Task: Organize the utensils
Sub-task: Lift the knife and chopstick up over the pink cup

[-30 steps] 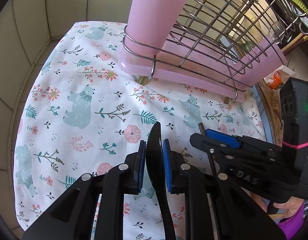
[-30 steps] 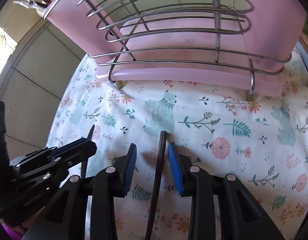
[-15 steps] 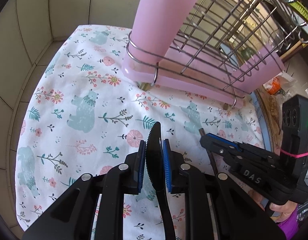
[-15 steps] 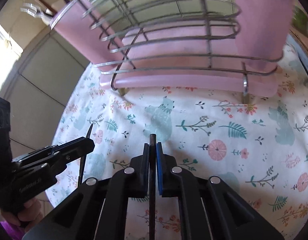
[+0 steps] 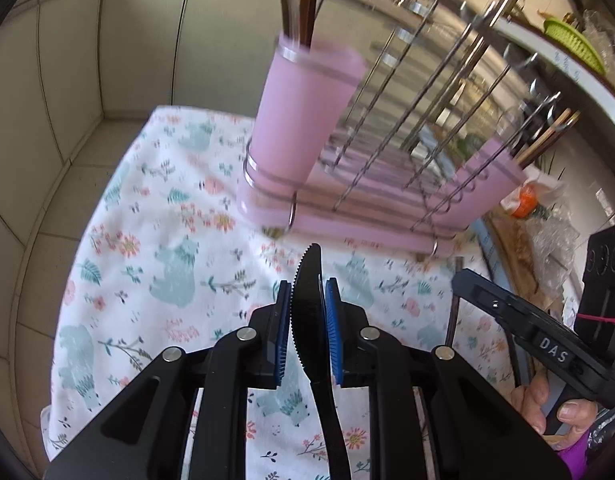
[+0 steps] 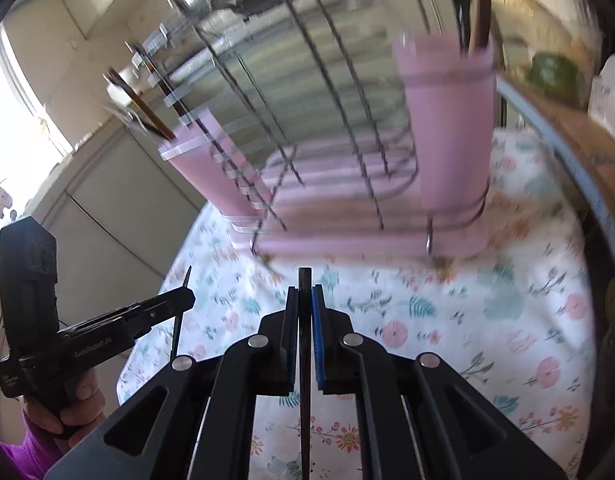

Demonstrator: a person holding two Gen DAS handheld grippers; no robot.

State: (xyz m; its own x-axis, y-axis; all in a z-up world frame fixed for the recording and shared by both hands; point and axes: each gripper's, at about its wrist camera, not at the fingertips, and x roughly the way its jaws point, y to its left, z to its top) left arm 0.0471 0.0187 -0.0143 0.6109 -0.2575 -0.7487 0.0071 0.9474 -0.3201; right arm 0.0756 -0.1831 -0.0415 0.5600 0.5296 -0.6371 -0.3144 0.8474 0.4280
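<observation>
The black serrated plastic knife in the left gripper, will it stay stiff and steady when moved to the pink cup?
Probably stiff enough: the black serrated plastic knife stands straight between the left gripper pads. It looks thin, so likely light. Its smooth flat blade might pivot or slip, since only a short section is clamped.

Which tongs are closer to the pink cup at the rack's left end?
Left. The left tongs point just right of that pink cup; the right tongs sit farther right, facing the other end of the rack.
</observation>
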